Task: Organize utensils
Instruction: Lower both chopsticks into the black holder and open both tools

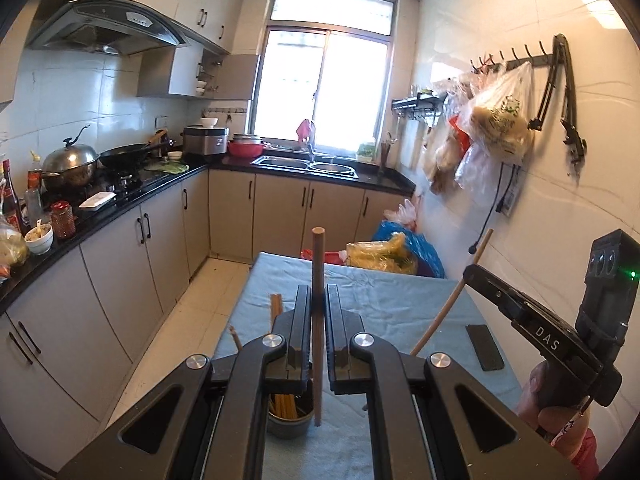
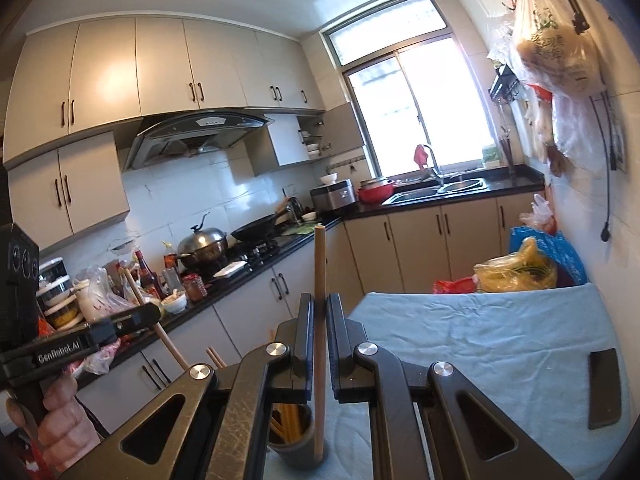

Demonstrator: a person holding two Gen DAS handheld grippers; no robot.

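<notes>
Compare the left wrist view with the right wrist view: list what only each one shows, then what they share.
Only the left wrist view: the left gripper with its fingers shut on a wooden chopstick, and the hook rail on the wall.

Only the right wrist view: the right gripper up close, shut on its own chopstick, and the row of upper cabinets.

Both: the grey holder of chopsticks, the blue cloth, the dark phone, sink and window.

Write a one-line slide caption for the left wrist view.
Left claw shut on an upright chopstick above a holder on the blue cloth.
</notes>
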